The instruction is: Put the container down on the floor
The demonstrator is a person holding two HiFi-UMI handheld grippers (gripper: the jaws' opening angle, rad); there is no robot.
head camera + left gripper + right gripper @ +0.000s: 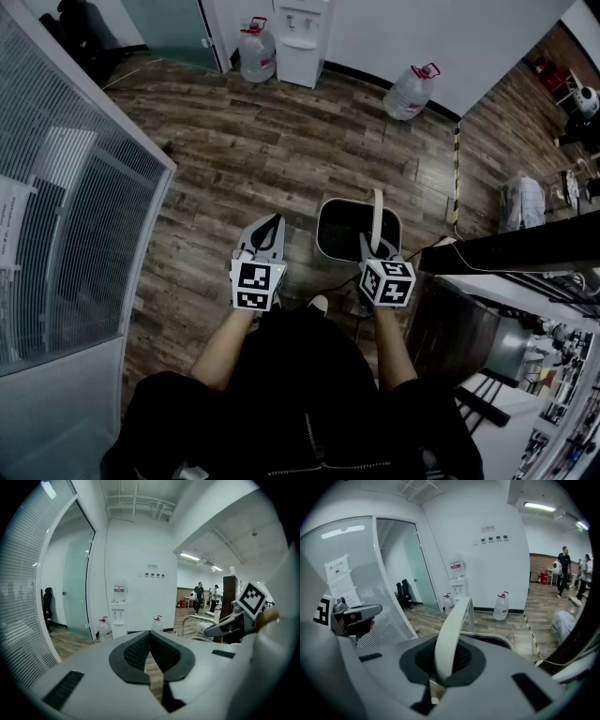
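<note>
In the head view a container [329,206] with a pale rim and dark inside hangs or stands just ahead of my feet; I cannot tell whether its base touches the wooden floor. Its white handle [376,216] rises upright. My right gripper [374,249] is shut on that handle. In the right gripper view the handle [452,630] runs up between the pads of the right gripper [444,667], with the container rim [499,640] behind. My left gripper [269,232] is held level beside it, a little left of the container, shut and empty. The left gripper [151,648] has only floor beyond it.
A curved glass partition with blinds [75,216] stands close on the left. A dark desk [511,251] is near on the right. Two water jugs [257,49] [411,91] and a dispenser [302,37] line the far wall. A wrapped bundle [523,202] lies at right. People [565,566] stand far off.
</note>
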